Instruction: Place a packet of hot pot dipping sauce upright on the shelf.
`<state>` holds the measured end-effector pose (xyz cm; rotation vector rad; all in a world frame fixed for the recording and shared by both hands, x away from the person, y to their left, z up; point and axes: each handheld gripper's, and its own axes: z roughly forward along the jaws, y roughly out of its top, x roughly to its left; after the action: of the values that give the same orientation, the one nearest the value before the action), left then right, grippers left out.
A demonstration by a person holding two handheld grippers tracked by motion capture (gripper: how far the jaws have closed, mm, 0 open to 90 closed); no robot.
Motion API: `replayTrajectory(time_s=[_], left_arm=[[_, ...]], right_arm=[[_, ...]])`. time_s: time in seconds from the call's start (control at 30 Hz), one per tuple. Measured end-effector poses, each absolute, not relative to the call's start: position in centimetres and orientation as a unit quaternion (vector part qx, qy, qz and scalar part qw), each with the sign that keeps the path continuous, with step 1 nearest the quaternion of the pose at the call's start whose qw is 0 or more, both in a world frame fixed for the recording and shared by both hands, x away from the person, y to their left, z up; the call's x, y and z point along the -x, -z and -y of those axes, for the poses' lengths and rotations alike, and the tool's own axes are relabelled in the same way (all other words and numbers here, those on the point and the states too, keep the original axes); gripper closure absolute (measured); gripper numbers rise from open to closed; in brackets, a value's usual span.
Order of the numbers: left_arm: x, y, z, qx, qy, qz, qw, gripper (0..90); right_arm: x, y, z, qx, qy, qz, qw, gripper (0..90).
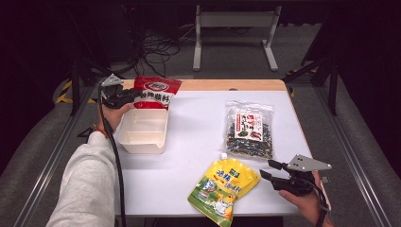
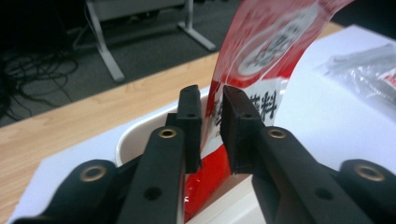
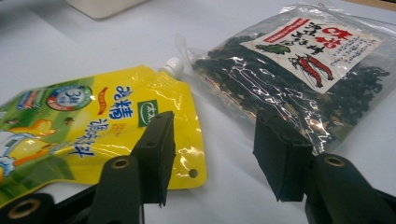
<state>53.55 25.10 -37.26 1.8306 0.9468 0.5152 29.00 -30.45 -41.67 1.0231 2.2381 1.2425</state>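
Left jaws: easing apart around my red sauce packet, above the white tub.
Right jaws: apart, empty, at 5 o'clock.
Risk: packet could tip outside the tub, released while leaning on the rim.

Seaweed bag; yellow spout pouch.

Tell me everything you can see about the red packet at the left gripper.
The red packet is a glossy, flexible plastic pouch, red with a white band carrying dark characters and a round white emblem near its top. It stands roughly upright, leaning, over the far end of the cream plastic tub, its lower part inside it. The left gripper has its fingers on either side of the packet, slightly parted; in the left gripper view a narrow gap shows beside the film.
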Motion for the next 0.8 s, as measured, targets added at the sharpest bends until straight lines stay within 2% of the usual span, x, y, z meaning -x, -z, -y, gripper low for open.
replayTrajectory(time_s=[0.13,0.2,0.37,0.4,0.43,0.57,0.8], left_arm=[[-52.2,36.6,-25.2,-0.75,-0.231,-0.382,0.487,70.0],[-51.3,36.3,-25.2,-0.75,-0.237,-0.386,0.482,63.4],[-48.7,35.6,-25.4,-0.746,-0.252,-0.376,0.488,56.8],[-48.1,35.4,-25.4,-0.745,-0.259,-0.377,0.485,50.5],[-47.6,35.3,-25.4,-0.746,-0.261,-0.372,0.488,48.5],[-44.9,34.5,-25.6,-0.734,-0.264,-0.357,0.514,46.3],[-41.0,34.7,-24.8,-0.744,-0.256,-0.333,0.52,40.7]], right_arm=[[-29.2,41.7,30.5,-0.362,-0.437,-0.799,0.199,49.6],[-29.4,41.6,30.7,-0.362,-0.438,-0.798,0.204,49.8],[-29.8,41.6,31.4,-0.367,-0.44,-0.791,0.214,52.6],[-29.9,41.5,31.6,-0.369,-0.441,-0.789,0.215,53.3],[-30.1,41.5,31.8,-0.373,-0.445,-0.786,0.213,53.5],[-30.7,41.5,32.1,-0.378,-0.438,-0.784,0.223,54.1],[-32.1,41.7,32.4,-0.386,-0.43,-0.786,0.221,57.2]])
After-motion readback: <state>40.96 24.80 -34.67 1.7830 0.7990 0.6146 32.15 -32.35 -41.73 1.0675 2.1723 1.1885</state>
